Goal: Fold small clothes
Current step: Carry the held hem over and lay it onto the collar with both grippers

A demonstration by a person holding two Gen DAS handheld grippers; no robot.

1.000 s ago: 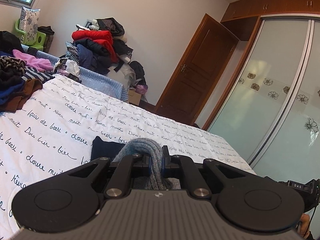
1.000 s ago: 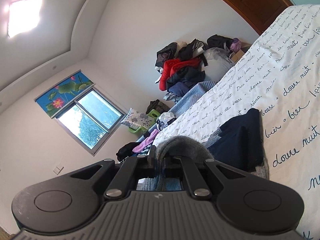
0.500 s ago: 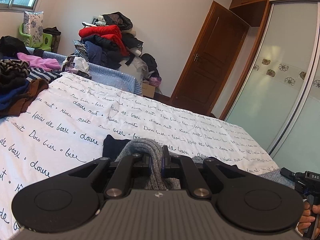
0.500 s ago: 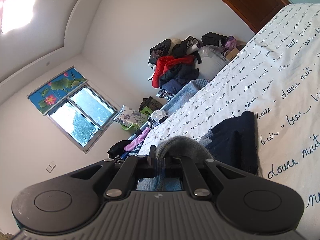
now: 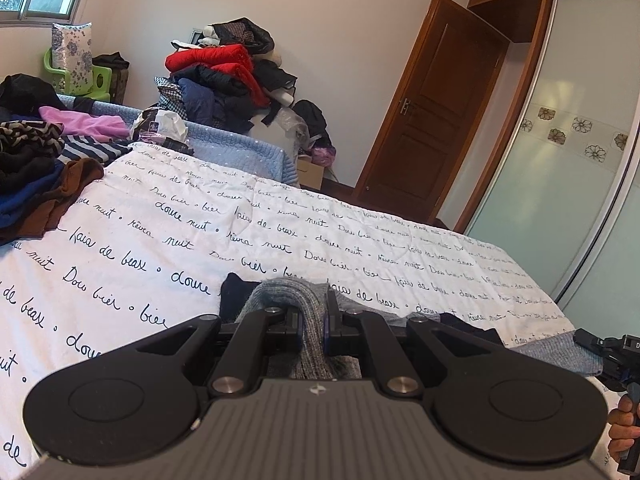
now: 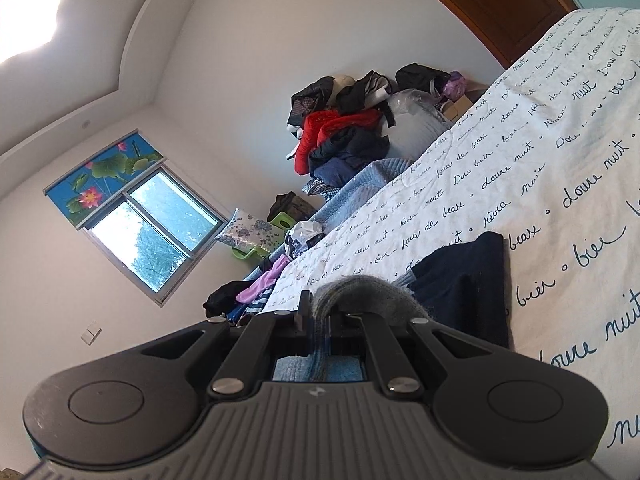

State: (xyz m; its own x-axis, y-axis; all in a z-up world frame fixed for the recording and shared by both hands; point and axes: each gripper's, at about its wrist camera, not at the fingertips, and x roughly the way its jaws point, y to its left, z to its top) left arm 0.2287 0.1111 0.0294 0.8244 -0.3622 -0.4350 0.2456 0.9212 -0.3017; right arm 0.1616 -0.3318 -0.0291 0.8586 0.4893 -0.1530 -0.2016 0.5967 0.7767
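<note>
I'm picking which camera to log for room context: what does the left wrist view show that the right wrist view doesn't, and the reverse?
Only the left wrist view shows the frosted sliding wardrobe, the whole open wooden door, and the right gripper at the frame edge. Only the right wrist view shows the ceiling light and the lotus-print blind. Both show the grey knit garment pinched in shut jaws, its dark navy part, the script-printed bedspread and the heap with the red jacket.

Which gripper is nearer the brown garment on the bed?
Left. The left gripper has the brown garment ahead to its left; the right gripper is farther right.
</note>
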